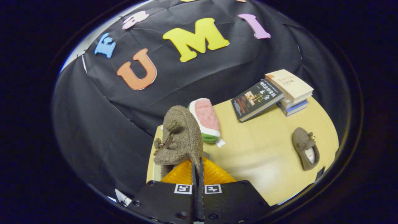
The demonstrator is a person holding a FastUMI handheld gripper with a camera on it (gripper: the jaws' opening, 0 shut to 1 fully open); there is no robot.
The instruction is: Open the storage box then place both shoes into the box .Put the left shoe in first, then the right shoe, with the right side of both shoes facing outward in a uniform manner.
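The hand-held gripper [197, 174] had its two fingers pressed close together, pinching the heel edge of a fuzzy brown shoe [179, 137], which was lifted with its toe pointing up and its small bow facing the camera. Directly under that shoe, just ahead of the fingers, sat the orange ribbed storage box [214, 175] at the near corner of the pale wooden tabletop [258, 152]. Beyond the held shoe lay a watermelon-slice plush [205, 119]. The second brown shoe [306, 148] rested flat on the tabletop well off to the right, opening upward. Farther back, a dark book [256, 99] leaned against a small stack of books [292, 90]
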